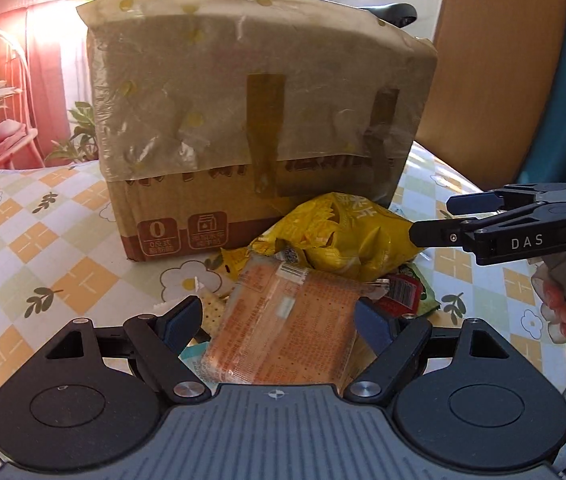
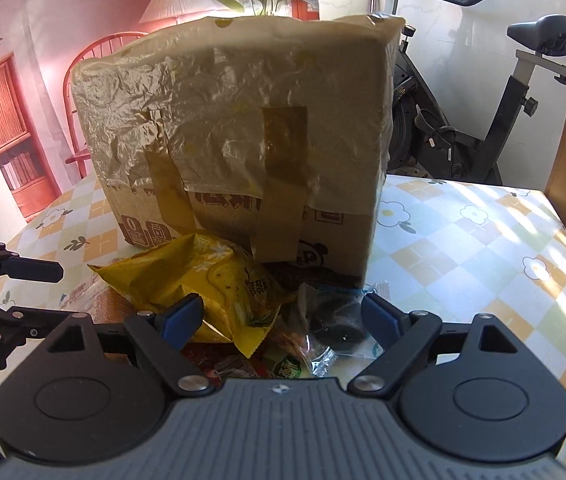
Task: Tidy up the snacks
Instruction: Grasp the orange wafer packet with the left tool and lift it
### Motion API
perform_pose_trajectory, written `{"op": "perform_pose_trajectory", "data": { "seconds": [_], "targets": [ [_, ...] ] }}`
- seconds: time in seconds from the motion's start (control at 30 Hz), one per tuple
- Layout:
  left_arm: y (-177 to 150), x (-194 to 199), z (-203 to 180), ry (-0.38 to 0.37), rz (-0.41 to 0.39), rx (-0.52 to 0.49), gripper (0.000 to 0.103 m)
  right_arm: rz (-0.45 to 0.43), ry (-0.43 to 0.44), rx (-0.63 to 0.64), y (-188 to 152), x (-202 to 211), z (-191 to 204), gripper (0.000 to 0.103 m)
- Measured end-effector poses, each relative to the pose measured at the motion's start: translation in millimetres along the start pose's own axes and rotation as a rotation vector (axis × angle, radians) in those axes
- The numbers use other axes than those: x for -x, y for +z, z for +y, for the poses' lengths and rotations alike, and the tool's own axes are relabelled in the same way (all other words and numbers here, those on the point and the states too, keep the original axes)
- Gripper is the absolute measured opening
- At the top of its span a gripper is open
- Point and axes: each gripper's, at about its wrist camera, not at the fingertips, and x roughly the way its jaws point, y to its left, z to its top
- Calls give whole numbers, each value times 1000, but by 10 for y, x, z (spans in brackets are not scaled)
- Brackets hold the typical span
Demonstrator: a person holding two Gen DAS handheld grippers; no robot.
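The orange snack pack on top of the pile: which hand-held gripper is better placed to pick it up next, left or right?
Probably the left hand-held gripper. Its open jaws already stand either side of the orange snack pack. The right hand-held gripper faces the yellow bag and dark cookies instead.

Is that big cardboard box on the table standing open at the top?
No, the cardboard box is covered over its top and upper sides with crinkled plastic film held down by strips of brown tape.
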Motion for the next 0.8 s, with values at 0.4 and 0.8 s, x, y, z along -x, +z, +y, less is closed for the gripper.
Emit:
{"op": "perform_pose_trajectory", "data": {
  "seconds": [0.4,0.8],
  "targets": [
    [3,-389,-81,-8,109,-103,89,40,3,-32,-211,-45,-69,88],
    [-89,-227,110,13,85,62,78,43,16,159,-392,-112,213,78]
  ]
}}
